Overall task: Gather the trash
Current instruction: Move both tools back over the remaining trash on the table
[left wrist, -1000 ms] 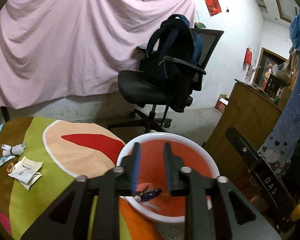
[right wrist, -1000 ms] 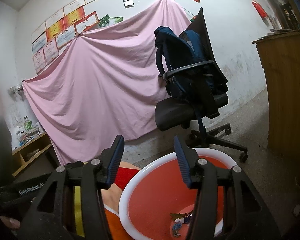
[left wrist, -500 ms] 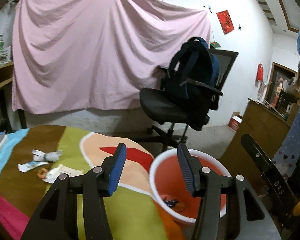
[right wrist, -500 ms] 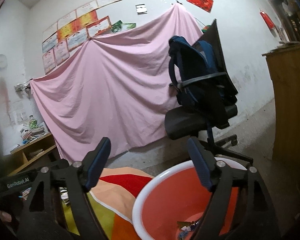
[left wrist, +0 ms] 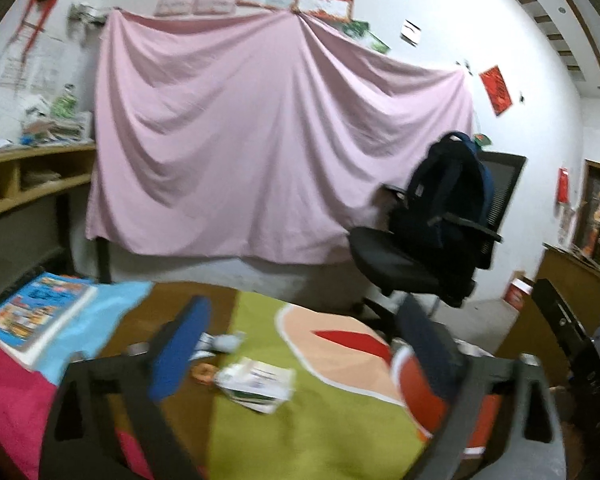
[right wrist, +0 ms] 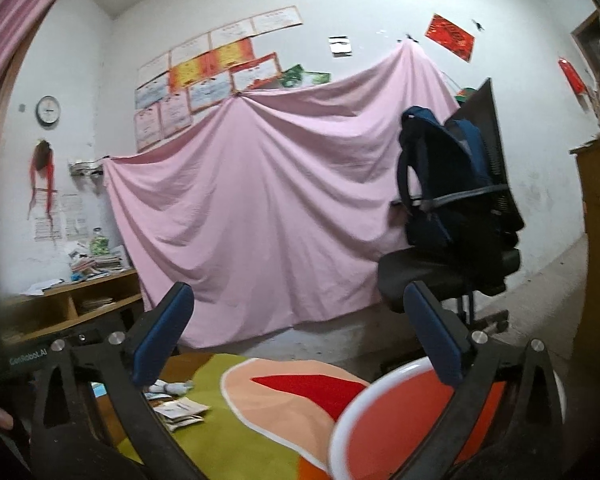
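The left tongs [left wrist: 300,344] were seen with their jaws opening wide, and nothing was held between the blue pads. Ahead of them, on the worktop [left wrist: 320,432] covered by a many-coloured cloth, the remaining trash was laid out — a bundle of white paper wrappers [left wrist: 258,384], a small orange scrap [left wrist: 203,372] just beside it, and a crumpled white-and-grey piece [left wrist: 222,342] a little farther back. All three were set near the left finger of the tongs, apart from its pad. A picture book [left wrist: 36,316] was lying at the far left edge of the worktop.

The red basin [left wrist: 424,392] with a white rim was placed at the right edge of the worktop, partly hidden behind the right finger of the left tongs. What lay inside it could not be made out.

The right tongs [right wrist: 300,336] were spread fully and were empty as well. The basin [right wrist: 396,420] was found low and to the right beneath them, and the paper wrappers [right wrist: 180,410] were seen low at the left.

Behind the worktop, a pink sheet [left wrist: 260,152] was hung across the wall, and a dark backpack [left wrist: 440,200] was propped on an office chair [left wrist: 404,264].
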`<state>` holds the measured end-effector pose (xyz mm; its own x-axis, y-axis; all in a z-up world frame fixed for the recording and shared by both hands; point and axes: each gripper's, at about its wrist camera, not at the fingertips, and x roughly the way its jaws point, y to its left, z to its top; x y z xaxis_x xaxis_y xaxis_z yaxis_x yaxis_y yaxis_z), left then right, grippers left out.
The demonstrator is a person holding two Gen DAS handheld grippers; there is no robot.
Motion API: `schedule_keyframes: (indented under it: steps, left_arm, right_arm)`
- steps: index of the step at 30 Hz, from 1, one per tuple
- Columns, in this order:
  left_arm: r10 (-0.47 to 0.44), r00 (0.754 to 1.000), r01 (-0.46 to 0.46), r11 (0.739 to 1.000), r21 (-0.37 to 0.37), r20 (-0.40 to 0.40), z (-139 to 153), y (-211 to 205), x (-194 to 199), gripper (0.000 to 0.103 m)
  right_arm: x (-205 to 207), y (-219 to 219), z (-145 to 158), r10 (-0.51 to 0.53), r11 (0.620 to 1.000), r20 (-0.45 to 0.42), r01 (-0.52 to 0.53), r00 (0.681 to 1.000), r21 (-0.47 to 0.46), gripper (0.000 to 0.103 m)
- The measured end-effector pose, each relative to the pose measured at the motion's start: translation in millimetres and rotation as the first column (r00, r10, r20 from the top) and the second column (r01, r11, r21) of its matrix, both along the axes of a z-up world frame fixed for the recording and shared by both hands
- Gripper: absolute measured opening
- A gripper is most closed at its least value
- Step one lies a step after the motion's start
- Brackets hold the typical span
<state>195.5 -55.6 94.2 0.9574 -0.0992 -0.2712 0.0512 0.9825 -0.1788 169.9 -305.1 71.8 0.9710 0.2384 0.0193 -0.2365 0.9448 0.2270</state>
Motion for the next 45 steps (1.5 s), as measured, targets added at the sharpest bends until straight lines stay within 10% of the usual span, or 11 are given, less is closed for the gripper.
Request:
schedule_keyframes:
  steps: [15,26,39,45]
  left_arm:
    - [0.140,0.987,-0.146,0.987,0.074,0.085,-20.7,74.7,-32.5,0.101]
    - [0.177,0.984,-0.177,0.981,0.081,-0.003,-47.2,114.4,-20.2,0.101]
    - [0.128,0.971,-0.131,0.991,0.000,-0.204,-68.0,152.8,18.0,0.100]
    - [0.055,0.941,-0.079,0.995,-0.059,-0.334,-79.6,158.3,39.1,0.079]
  right_arm:
    - [14.6,83.0,-7.6,0.145,0.983,0.019,-0.143,0.989,-0.112,0.103]
    - [54.9,136.6,-32.1,0.213,0.943,-0.146,-0.243,0.966,-0.226,0.103]
    - [119.2,196.2,-82.2,0.301,0.831,-0.498,-0.480,0.813,-0.280,0.103]
    - [141.1,206.5,-103.0,0.302,0.801,-0.635,-0.551,0.711,-0.235,0.100]
